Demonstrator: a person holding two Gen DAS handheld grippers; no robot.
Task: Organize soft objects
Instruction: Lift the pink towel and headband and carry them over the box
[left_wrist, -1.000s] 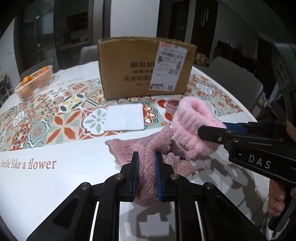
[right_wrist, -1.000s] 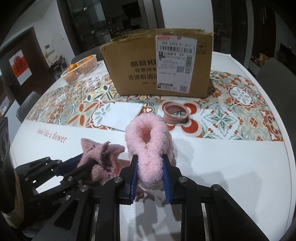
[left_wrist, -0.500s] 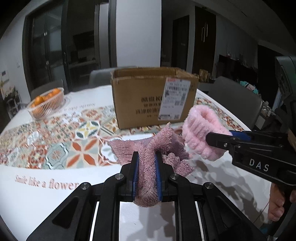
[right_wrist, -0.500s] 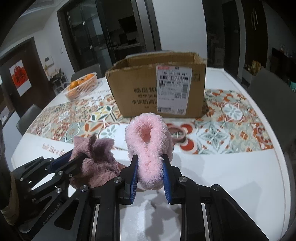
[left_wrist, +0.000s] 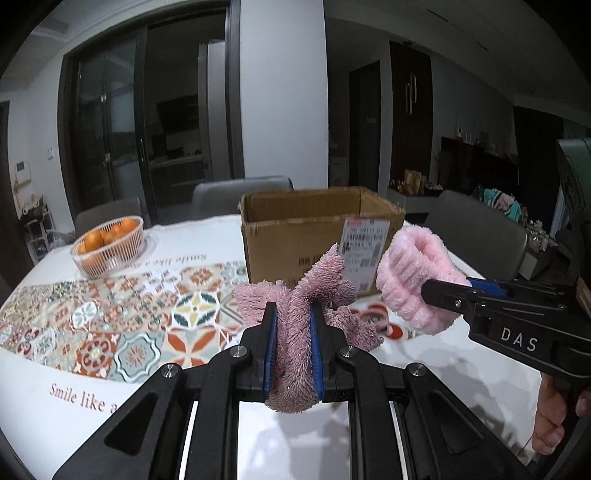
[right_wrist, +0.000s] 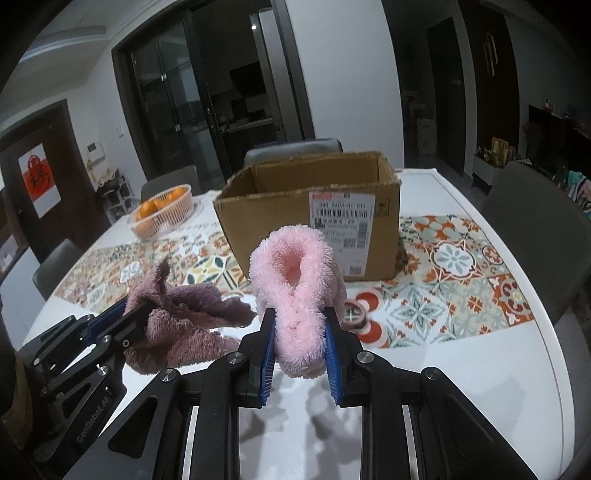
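My left gripper (left_wrist: 291, 347) is shut on a dusty-pink fluffy cloth (left_wrist: 295, 306) and holds it in the air above the table; it also shows in the right wrist view (right_wrist: 177, 314). My right gripper (right_wrist: 299, 343) is shut on a light pink fluffy headband (right_wrist: 295, 273), also lifted, to the right of the cloth (left_wrist: 413, 273). An open cardboard box (right_wrist: 314, 210) with a white shipping label stands on the table behind both, its top open.
A basket of oranges (left_wrist: 109, 245) sits at the back left. A small round band (right_wrist: 354, 314) lies on the patterned tablecloth (left_wrist: 110, 325) before the box. Grey chairs (right_wrist: 535, 236) surround the white table (right_wrist: 443, 369).
Both grippers have risen with their soft items, from just above the table to about the box's height. The white folded cloth on the table has dropped out of sight.
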